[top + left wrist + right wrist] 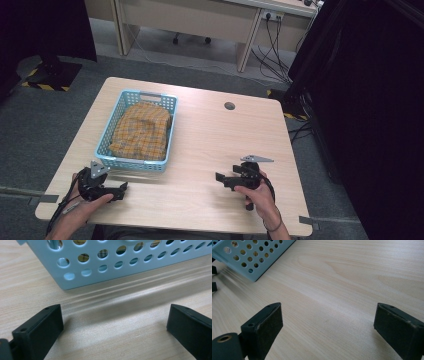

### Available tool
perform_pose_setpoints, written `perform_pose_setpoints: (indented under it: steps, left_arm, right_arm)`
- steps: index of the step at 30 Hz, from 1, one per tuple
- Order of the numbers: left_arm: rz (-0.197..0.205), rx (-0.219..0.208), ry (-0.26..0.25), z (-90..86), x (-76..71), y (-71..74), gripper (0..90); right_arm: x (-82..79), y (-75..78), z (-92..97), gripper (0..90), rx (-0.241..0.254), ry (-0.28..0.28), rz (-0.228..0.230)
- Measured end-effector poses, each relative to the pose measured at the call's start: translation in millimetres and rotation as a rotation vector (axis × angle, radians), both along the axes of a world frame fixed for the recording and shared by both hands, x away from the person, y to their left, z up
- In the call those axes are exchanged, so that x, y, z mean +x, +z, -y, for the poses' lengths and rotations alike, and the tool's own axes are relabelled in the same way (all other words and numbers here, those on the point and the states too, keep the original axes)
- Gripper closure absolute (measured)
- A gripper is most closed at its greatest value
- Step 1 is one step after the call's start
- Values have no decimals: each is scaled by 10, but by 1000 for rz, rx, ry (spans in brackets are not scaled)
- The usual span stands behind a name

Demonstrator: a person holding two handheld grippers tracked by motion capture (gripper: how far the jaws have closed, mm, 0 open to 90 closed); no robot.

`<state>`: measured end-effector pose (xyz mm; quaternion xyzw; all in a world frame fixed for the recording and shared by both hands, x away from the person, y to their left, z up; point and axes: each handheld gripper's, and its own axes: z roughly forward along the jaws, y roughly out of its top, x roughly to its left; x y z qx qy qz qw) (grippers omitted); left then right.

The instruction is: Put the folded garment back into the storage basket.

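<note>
From the high view, a blue basket (102, 150) holding a folded yellow plaid cloth (141, 131) sits at ten o'clock on the tabletop (210, 130). The left gripper (121, 190) rests at seven o'clock, the right gripper (220, 178) at five.

In the left gripper view, jaws stand apart and empty, the basket wall (130, 267) near at twelve.

In the right gripper view, jaws gape empty over bare wood; the basket (262, 262) lies at eleven.

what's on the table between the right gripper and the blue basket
Nothing: only bare table separates the open right gripper from the blue basket, seen in its own view.
</note>
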<state>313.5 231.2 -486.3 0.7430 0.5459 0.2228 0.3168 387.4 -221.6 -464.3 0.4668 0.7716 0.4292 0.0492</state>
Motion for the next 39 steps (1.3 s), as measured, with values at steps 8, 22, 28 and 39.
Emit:
perform_pose_setpoints:
  steps: [8,22,28,39]
  left_arm:
    - [0,0,0,0,0,0,0]
    - [0,0,0,0,0,0,0]
    - [0,0,0,0,0,0,0]
    - [0,0,0,0,0,0,0]
  right_arm:
    - [-31,-14,34,91,-1,-7,-5]
    - [-89,-34,116,91,-11,-24,-2]
    - [-116,-47,143,91,-12,-25,-3]
    - [-146,-56,204,91,-10,-38,-5]
